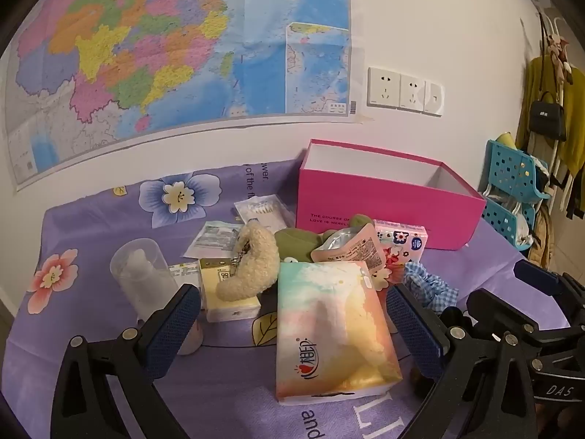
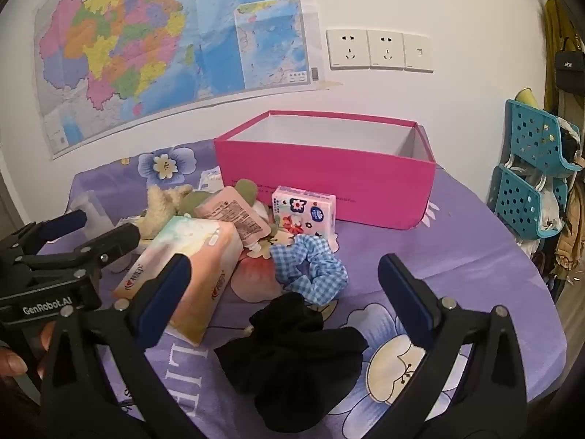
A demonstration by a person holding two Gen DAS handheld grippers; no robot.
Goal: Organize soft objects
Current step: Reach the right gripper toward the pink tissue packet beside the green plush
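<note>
A pastel tissue pack (image 1: 332, 329) lies on the purple flowered cloth (image 1: 91, 226) between the wide-apart fingers of my left gripper (image 1: 296, 320), which is open and not touching it. Behind it are a cream plush (image 1: 252, 263), a green plush (image 1: 292, 243), a pink pouch (image 1: 351, 252) and a small flowered tissue pack (image 1: 402, 245). My right gripper (image 2: 285, 292) is open above a black cloth bundle (image 2: 292, 358), with a blue gingham scrunchie (image 2: 310, 267) just beyond. An open pink box (image 2: 329, 175) stands at the back.
A clear plastic jar (image 1: 142, 278), a yellow carton (image 1: 226, 292) and flat sachets (image 1: 215, 237) lie at the left. Teal baskets (image 2: 530, 183) hang past the table's right edge. A wall with a map (image 1: 164, 55) and sockets (image 2: 380, 51) closes the back.
</note>
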